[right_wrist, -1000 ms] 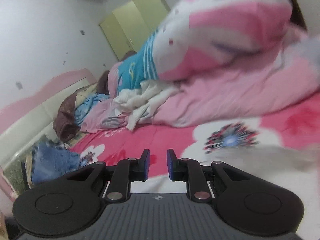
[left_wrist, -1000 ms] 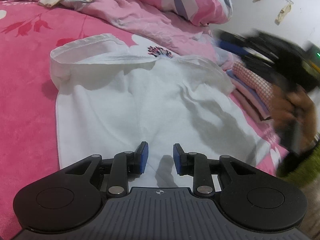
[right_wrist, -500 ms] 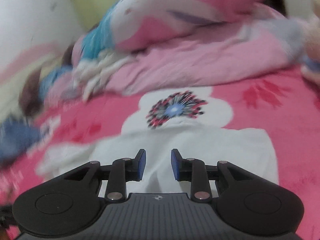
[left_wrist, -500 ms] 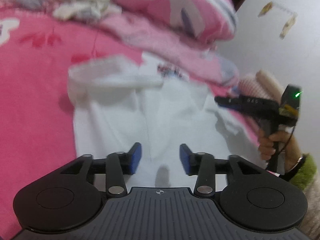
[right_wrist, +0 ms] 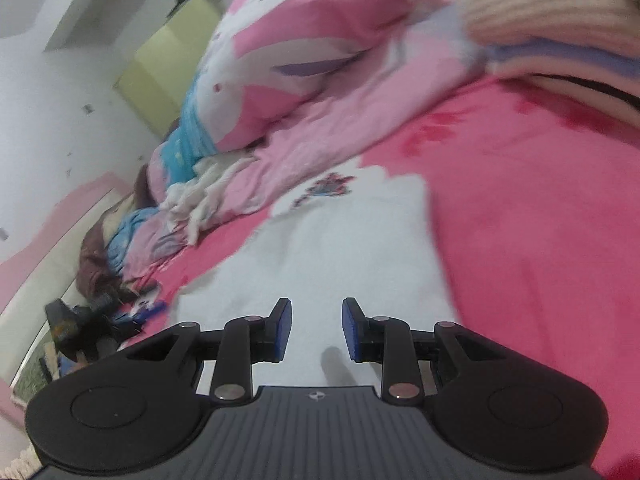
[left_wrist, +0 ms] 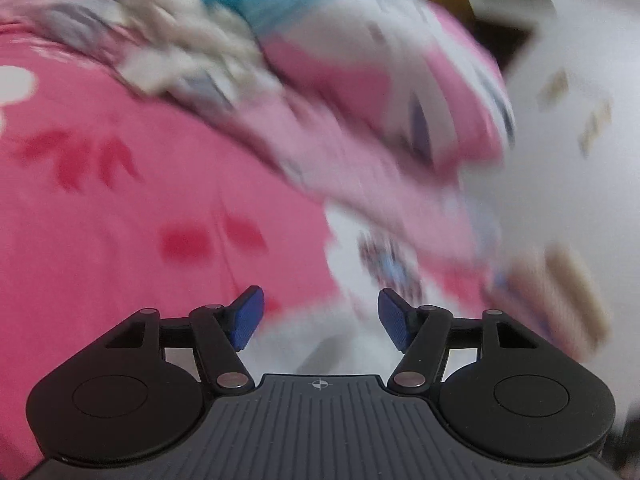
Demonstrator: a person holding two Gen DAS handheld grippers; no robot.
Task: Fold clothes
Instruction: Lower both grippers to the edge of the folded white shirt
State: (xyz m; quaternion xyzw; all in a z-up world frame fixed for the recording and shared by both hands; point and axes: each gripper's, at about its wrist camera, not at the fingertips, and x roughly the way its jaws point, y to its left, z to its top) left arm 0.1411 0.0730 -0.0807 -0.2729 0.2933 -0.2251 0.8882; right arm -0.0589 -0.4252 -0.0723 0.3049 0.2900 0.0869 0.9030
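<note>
Left hand-held gripper (left_wrist: 320, 318) agape; right hand-held gripper (right_wrist: 316, 330) parted.

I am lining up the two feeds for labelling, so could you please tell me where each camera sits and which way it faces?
Left wrist: sits on the left tongs, low over the pink bedsheet, facing the heaped quilt and wall; open blue pads show, view blurred.
Right wrist: sits on the right tongs, facing along the white garment toward the quilt and green cupboard; open pads show, and another dark gripper at the left edge.
Shared: sheet, quilt, and the sheet's printed flower.
</note>
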